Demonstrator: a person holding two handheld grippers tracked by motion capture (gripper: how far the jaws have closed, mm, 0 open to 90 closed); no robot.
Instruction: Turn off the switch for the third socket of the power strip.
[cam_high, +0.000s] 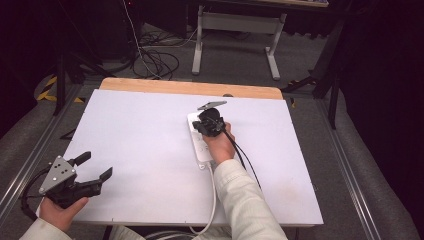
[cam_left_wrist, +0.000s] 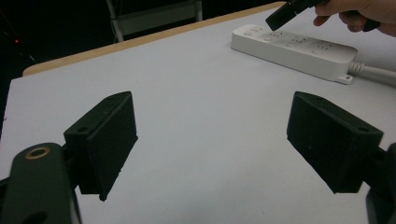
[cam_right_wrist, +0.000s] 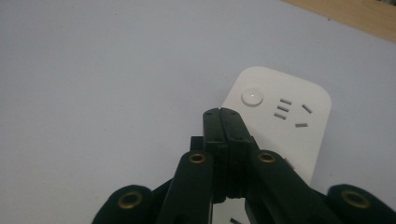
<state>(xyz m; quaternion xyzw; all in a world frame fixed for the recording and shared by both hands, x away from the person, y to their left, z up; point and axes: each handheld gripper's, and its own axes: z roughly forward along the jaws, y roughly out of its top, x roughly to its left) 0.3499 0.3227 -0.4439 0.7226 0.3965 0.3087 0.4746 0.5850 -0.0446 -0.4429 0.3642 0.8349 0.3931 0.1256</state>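
Right gripper (cam_right_wrist: 223, 116) jaws pressed together, empty, poised over power strip (cam_right_wrist: 285, 121) at mid-table, tips just short of round switch button (cam_right_wrist: 252, 97). Step: lining up press. Next: nudge forward, push straight down. Left gripper (cam_left_wrist: 212, 140) wide open, empty, parked.

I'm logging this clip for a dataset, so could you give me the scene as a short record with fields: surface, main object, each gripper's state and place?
surface: white table top with a wooden far edge
main object: white power strip lying flat, its cable running toward the person
button: round button at the strip's far end
right gripper: jaws shut with nothing between them, tips above the strip just short of the button
left gripper: jaws open and holding nothing, at the table's near left corner
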